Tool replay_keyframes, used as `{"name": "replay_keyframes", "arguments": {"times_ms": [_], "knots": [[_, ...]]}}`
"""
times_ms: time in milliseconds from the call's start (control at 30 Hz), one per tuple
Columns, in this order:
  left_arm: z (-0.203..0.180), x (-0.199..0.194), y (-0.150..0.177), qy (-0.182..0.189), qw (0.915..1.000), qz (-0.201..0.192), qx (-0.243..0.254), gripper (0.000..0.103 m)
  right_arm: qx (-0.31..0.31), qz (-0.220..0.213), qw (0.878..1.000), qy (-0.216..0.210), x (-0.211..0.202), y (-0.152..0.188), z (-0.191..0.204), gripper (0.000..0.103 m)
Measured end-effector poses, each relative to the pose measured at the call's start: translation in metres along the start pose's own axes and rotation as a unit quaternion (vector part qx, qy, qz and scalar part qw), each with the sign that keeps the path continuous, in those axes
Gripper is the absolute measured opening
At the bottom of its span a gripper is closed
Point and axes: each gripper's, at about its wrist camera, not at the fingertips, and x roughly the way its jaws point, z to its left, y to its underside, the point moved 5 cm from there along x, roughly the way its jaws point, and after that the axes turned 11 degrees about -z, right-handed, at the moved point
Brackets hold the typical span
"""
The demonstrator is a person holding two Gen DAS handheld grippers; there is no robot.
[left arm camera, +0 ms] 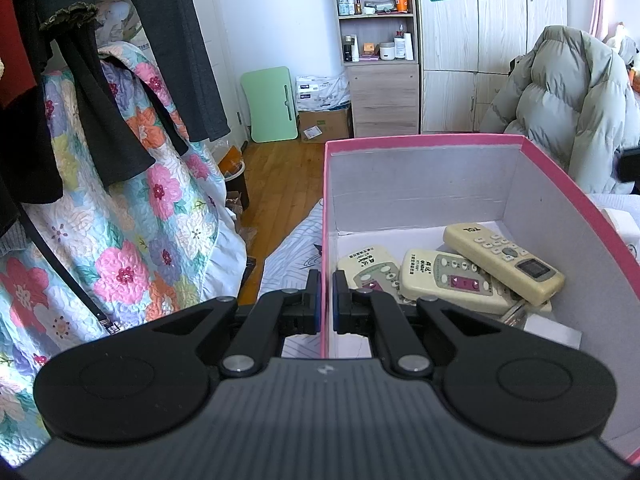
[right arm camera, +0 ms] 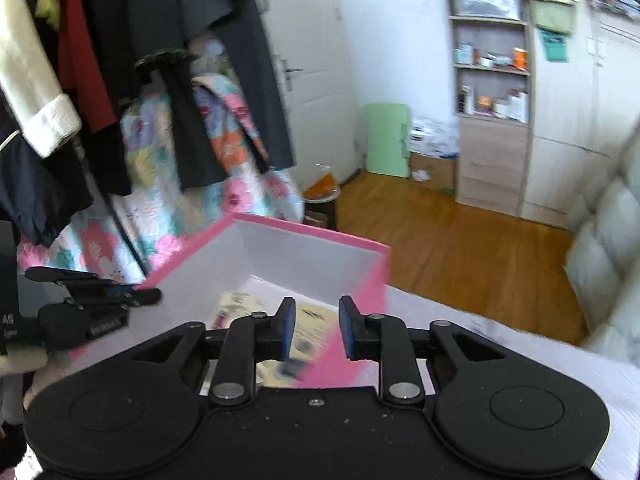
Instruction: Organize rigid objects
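Observation:
A pink box (left arm camera: pixel 420 142) with a white inside stands on the bed. Three cream remote controls lie in it: one at the left (left arm camera: pixel 370 266), one in the middle (left arm camera: pixel 444 280), and one (left arm camera: pixel 504 258) lying across the others. My left gripper (left arm camera: pixel 327 300) is shut on the box's left wall, one finger inside and one outside. In the right wrist view the box (right arm camera: pixel 372 276) is below my right gripper (right arm camera: pixel 317 330), which is open and empty above the box's near right wall. The left gripper (right arm camera: pixel 120 300) shows there at the box's left wall.
Dark clothes (left arm camera: pixel 132 60) hang over a floral quilt (left arm camera: pixel 120 240) on the left. A grey puffer jacket (left arm camera: pixel 560 100) lies at the right. A wooden shelf unit (left arm camera: pixel 376 40), a wardrobe (left arm camera: pixel 500 40), a green board (left arm camera: pixel 270 106) and a cardboard box (left arm camera: pixel 324 124) stand across the wood floor.

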Motion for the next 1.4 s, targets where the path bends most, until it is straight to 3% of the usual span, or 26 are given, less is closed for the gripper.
{"name": "replay_keyframes", "arguments": {"times_ms": [333, 467, 700, 900, 967, 1133, 1200, 1233, 1267, 1300, 1400], "knots": [[0.000, 0.001, 0.000, -0.004, 1.0000, 0.004, 0.003, 0.004, 0.060, 0.036, 0.993, 0.094, -0.045, 0.049, -0.080, 0.033], [0.000, 0.001, -0.001, -0.003, 1.0000, 0.005, 0.002, 0.004, 0.079, 0.056, 0.990, 0.104, -0.045, 0.074, -0.094, 0.039], [0.000, 0.001, -0.001, -0.003, 1.0000, 0.005, 0.003, 0.004, 0.064, 0.095, 0.988, 0.107, -0.027, 0.109, -0.096, 0.040], [0.000, 0.000, -0.001, -0.003, 1.0000, 0.006, 0.004, 0.004, 0.096, 0.088, 0.982, 0.136, -0.007, 0.122, -0.117, 0.051], [0.000, 0.000, -0.001, -0.003, 1.0000, 0.005, 0.004, 0.004, 0.105, 0.079, 0.982, 0.139, 0.001, 0.124, -0.122, 0.064], [0.000, 0.001, -0.001, -0.003, 1.0000, 0.007, 0.004, 0.004, 0.063, 0.052, 0.984, 0.160, 0.015, 0.127, -0.118, 0.065], [0.000, 0.001, 0.000, -0.003, 1.0000, 0.008, 0.004, 0.004, 0.026, 0.052, 0.983, 0.176, 0.018, 0.129, -0.109, 0.052], [0.000, 0.001, 0.000, -0.002, 1.0000, 0.008, 0.004, 0.004, 0.016, 0.047, 0.982, 0.180, 0.017, 0.129, -0.106, 0.040], [-0.001, 0.001, 0.000, -0.002, 1.0000, 0.008, 0.005, 0.004, 0.022, 0.044, 0.983, 0.175, 0.015, 0.130, -0.103, 0.021], [-0.001, 0.001, 0.000, -0.003, 0.9999, 0.009, 0.005, 0.004, 0.037, 0.040, 0.983, 0.173, 0.012, 0.130, -0.103, 0.015], [-0.001, 0.002, 0.000, -0.002, 0.9999, 0.010, 0.005, 0.004, 0.081, 0.029, 0.981, 0.174, -0.001, 0.133, -0.107, 0.013]]}}
